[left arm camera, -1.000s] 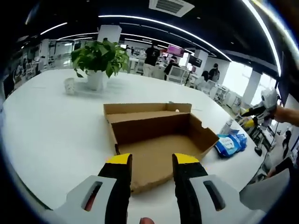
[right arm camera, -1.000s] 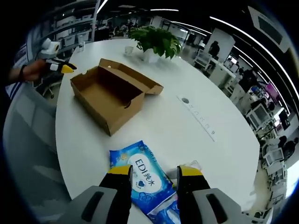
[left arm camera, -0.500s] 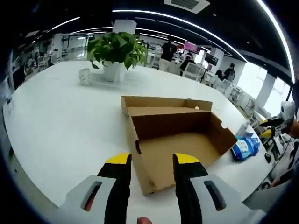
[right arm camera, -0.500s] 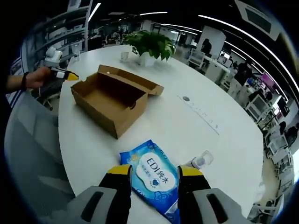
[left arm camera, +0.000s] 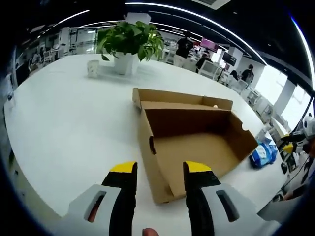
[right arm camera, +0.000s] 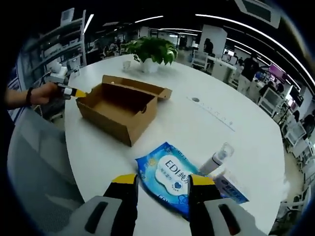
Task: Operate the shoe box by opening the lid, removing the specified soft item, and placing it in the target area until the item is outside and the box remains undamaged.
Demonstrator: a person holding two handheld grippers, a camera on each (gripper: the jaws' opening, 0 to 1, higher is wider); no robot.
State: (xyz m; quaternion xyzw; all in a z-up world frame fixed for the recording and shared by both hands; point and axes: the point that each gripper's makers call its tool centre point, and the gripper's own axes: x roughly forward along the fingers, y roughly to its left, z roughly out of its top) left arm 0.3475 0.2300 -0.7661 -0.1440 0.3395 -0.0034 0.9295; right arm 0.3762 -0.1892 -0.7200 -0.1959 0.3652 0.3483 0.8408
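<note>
The shoe box (left arm camera: 197, 147) sits open on the round white table (left arm camera: 64, 128), its lid folded back flat behind it and its brown cardboard floor bare. In the left gripper view the left tool (left arm camera: 154, 169) hovers over the near end of the box, its yellow-tipped jaws apart with nothing between them. Behind the box stand a potted plant (left arm camera: 129, 42) and a small white cup (left arm camera: 93, 68).

The soft item, a blue pack of wet wipes (right arm camera: 170, 178), lies flat on the table outside the box, just ahead of the right tool (right arm camera: 161, 181), whose jaws are spread and empty. In the left gripper view the same pack shows past the far corner of the box. Beside the pack lies a small clear spray bottle (right arm camera: 217, 158), tipped on its side, and what looks like a second flat packet (right arm camera: 231, 189) at the pack's edge, too blurred to name. A person's hand (right arm camera: 42, 93) grips the left tool at the box's far end.
</note>
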